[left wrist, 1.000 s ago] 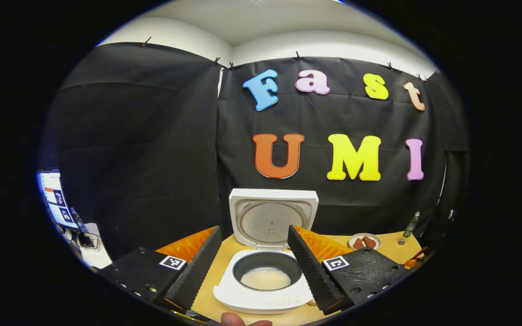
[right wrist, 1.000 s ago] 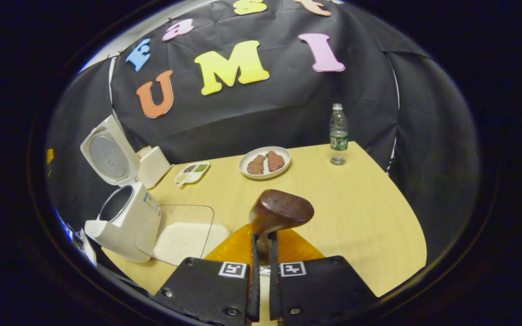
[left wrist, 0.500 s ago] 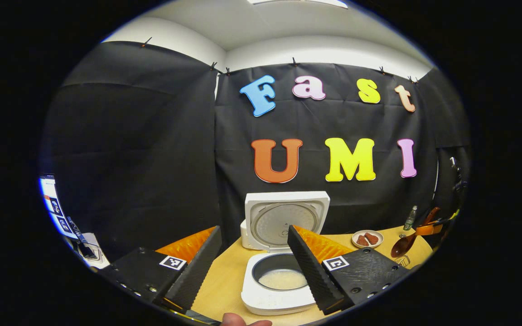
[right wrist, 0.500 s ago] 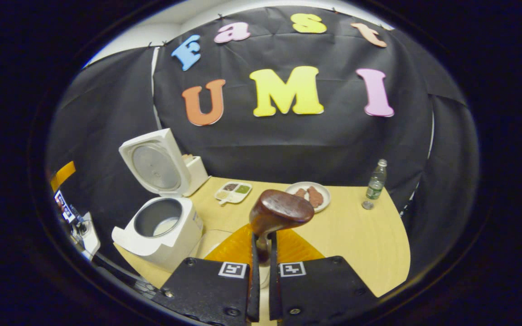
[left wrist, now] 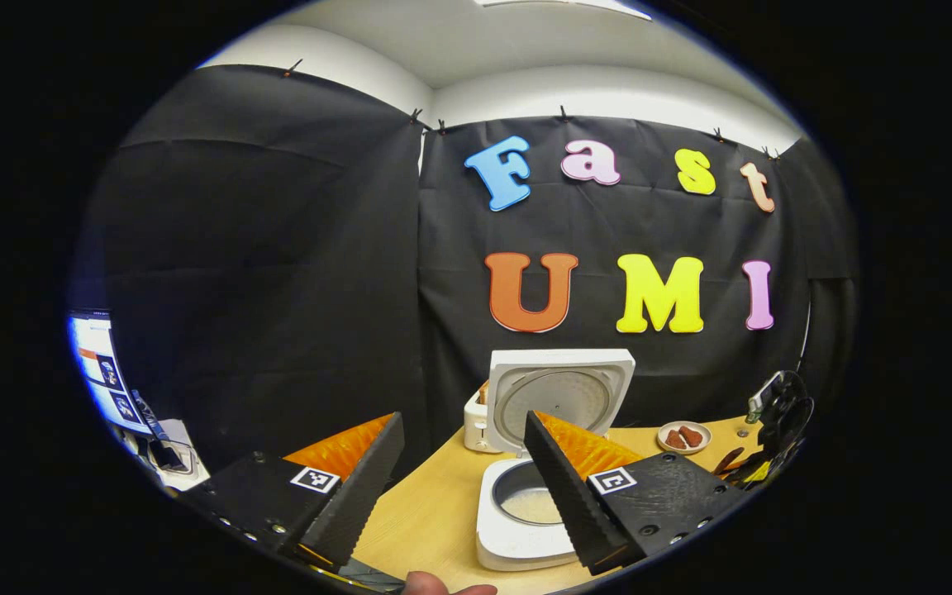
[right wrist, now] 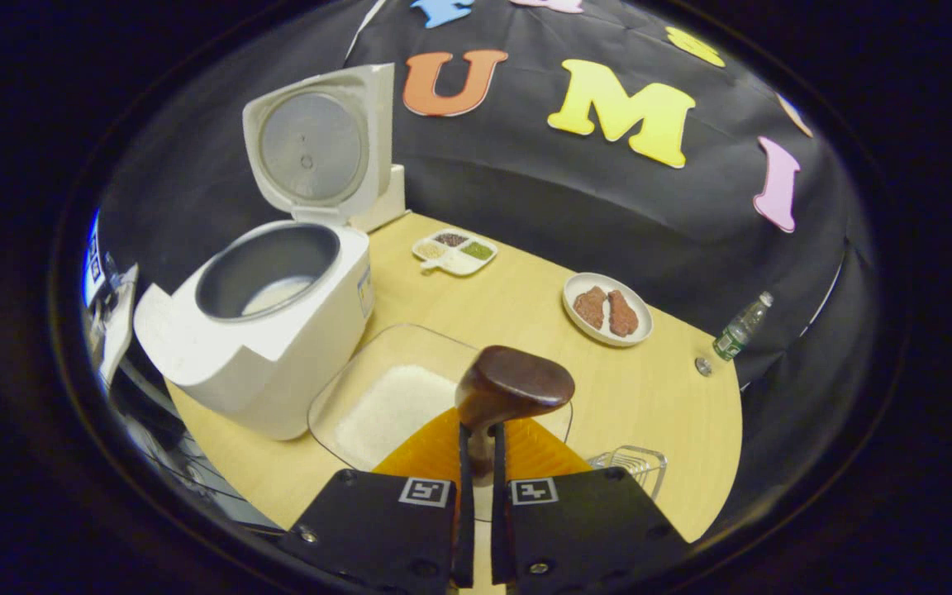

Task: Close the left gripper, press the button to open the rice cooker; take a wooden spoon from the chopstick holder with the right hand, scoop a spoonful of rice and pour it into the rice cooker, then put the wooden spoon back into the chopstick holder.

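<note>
The white rice cooker (right wrist: 269,330) stands open, lid (right wrist: 319,145) upright, with some rice in its pot. My right gripper (right wrist: 477,438) is shut on the handle of the dark wooden spoon (right wrist: 513,388). The spoon's bowl hangs above the near edge of a glass tray of rice (right wrist: 393,401). A wire chopstick holder (right wrist: 629,463) sits just right of the spoon. My left gripper (left wrist: 464,421) is open and holds nothing, with the rice cooker (left wrist: 525,512) ahead and behind its right finger. The right gripper (left wrist: 773,413) appears at the far right of the left gripper view.
On the wooden table (right wrist: 674,413) are a divided condiment dish (right wrist: 453,250), a plate of brown meat pieces (right wrist: 606,308) and a water bottle (right wrist: 739,329). A white box (left wrist: 476,421) stands behind the cooker. A screen (left wrist: 100,372) glows at left.
The right gripper has tilted down with the spoon, bringing the rice tray and wire holder under it. The left gripper shifted left, so the cooker now lies further right in its view.
</note>
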